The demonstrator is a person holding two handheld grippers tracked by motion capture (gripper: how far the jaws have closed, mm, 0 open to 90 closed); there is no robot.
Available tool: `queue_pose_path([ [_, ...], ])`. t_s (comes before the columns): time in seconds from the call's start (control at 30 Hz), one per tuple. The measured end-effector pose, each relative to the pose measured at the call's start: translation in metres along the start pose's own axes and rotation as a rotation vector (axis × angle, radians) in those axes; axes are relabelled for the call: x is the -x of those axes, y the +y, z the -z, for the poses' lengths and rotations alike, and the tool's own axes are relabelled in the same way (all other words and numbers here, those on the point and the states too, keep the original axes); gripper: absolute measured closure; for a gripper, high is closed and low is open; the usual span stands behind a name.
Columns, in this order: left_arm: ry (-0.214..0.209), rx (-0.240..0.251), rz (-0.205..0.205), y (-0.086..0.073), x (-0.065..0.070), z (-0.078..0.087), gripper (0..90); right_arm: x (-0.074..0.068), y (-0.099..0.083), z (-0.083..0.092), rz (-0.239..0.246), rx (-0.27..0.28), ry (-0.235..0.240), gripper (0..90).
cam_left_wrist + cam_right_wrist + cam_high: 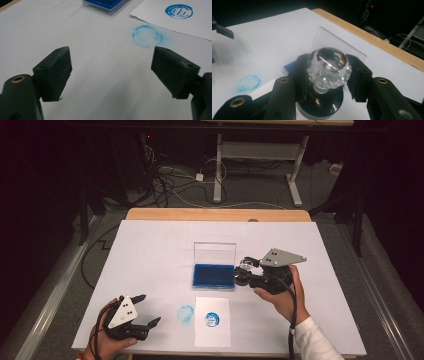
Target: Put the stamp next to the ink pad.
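Note:
A stamp [244, 266] with a clear faceted knob [329, 66] and a round black base is pinched at the knob by my right gripper [246, 270], which is shut on it. It hovers by the right edge of the blue ink pad [213, 275], whose clear lid [215, 253] stands open. A white paper [220, 335] carries one round blue print [212, 320]. My left gripper [150, 309] rests at the front left, open, with nothing between its pads [56, 72]. In the left gripper view the print [179, 11] lies ahead on the right.
A faint blue ring smudge [185, 314] marks the white table cover left of the paper, also seen as the smudge [147, 36] just ahead of the left jaws. The wooden table edge [215, 214] runs along the back. Cables and a desk frame lie on the floor beyond.

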State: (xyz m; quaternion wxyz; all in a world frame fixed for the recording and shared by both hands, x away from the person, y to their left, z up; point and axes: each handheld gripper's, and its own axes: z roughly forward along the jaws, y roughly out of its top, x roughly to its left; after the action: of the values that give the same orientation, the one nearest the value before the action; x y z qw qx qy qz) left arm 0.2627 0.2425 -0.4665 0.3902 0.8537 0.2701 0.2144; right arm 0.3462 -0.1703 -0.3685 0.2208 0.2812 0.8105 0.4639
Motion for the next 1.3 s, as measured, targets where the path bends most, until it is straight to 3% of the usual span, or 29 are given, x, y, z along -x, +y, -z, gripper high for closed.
queue_pose_path([
  [0.37, -0.005, -0.014, -0.008, 0.0, 0.001, -0.003, 16.6, 0.021, -0.018, -0.018, -0.042, -0.064, -0.061, 56.9],
  [0.53, -0.002, -0.017, -0.005, 0.0, 0.001, -0.003, 16.6, 0.029, -0.024, -0.027, -0.068, -0.083, -0.067, 56.9],
  [0.6, -0.004, -0.017, -0.005, 0.0, 0.001, -0.003, 16.6, 0.03, -0.027, -0.031, -0.06, -0.096, -0.09, 56.9],
  [1.3, -0.008, -0.027, -0.009, 0.0, 0.002, -0.005, 16.6, 0.037, -0.043, -0.048, -0.075, -0.153, -0.106, 56.9],
])
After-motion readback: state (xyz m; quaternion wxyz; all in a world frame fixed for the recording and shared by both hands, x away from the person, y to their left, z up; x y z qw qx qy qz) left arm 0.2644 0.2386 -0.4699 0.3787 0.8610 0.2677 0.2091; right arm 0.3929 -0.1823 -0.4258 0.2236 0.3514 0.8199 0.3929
